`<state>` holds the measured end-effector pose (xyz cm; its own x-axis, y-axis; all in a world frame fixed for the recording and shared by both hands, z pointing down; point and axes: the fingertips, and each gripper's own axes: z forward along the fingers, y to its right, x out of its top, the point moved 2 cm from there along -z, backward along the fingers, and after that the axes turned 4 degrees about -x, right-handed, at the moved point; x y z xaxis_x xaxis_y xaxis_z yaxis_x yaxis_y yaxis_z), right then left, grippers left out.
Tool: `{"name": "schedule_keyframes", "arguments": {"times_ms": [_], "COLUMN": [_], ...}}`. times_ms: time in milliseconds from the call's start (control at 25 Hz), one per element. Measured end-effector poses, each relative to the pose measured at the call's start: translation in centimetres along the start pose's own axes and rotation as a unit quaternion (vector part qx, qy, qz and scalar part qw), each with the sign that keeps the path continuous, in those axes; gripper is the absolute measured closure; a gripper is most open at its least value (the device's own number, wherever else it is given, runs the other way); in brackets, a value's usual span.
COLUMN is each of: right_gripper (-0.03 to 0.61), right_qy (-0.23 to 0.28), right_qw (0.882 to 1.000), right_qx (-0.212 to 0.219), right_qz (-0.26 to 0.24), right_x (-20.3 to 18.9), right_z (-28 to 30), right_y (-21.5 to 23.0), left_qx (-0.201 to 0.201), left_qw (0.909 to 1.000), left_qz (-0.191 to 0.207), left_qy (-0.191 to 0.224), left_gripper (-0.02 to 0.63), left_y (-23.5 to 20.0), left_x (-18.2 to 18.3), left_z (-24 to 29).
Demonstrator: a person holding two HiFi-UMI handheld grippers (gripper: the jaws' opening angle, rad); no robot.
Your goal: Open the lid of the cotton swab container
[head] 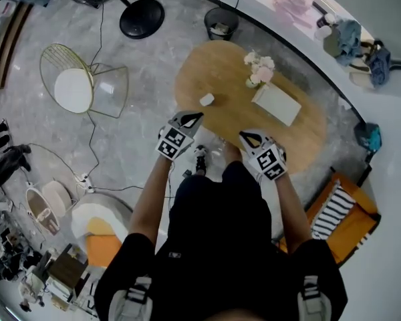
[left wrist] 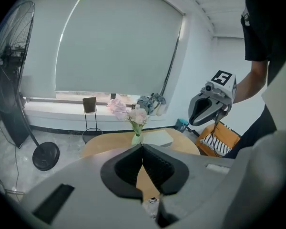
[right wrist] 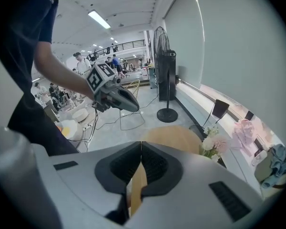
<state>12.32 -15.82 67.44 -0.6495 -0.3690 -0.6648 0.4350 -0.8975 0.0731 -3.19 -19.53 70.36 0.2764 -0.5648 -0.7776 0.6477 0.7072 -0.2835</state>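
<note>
Cotton swab container (head: 206,99): small, white, on the oval wooden surface (head: 217,69), left of the flower vase (head: 254,81) and flat white box (head: 276,103). Left hand-held gripper (head: 192,118) and right hand-held gripper (head: 247,138) hover at the surface's near edge, apart from the container. Both have their jaws closed together on nothing.

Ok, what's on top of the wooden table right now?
A small white container, a vase of flowers and a flat white box. The left gripper and right gripper hide part of its near edge.
</note>
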Motion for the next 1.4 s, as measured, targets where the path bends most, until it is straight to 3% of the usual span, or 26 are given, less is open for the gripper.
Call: {"name": "schedule_keyframes", "arguments": {"times_ms": [320, 800, 1120, 1400], "right_gripper": [0.581, 0.581, 0.581, 0.581], "right_qy": [-0.016, -0.034, -0.044, -0.06], "right_qw": [0.999, 0.996, 0.994, 0.992], "right_qx": [0.003, 0.005, 0.013, 0.017], "right_qz": [0.031, 0.08, 0.1, 0.108], "right_x": [-2.8, -8.5, -11.3, -13.1], "right_z": [2.7, 6.0, 7.8, 8.0], "right_y": [0.9, 0.9, 0.7, 0.6], "left_qx": [0.028, 0.046, 0.044, 0.057], "left_qw": [0.9976, 0.9895, 0.9836, 0.9759], "left_qz": [-0.042, -0.06, -0.018, -0.004], "left_qy": [-0.048, -0.124, -0.174, -0.21], "left_gripper": [0.607, 0.509, 0.394, 0.367], "left_y": [-4.1, -8.7, -9.9, -10.9], "left_x": [-6.1, -14.3, -17.4, -20.4], "left_z": [5.2, 13.3, 18.2, 20.0]}}
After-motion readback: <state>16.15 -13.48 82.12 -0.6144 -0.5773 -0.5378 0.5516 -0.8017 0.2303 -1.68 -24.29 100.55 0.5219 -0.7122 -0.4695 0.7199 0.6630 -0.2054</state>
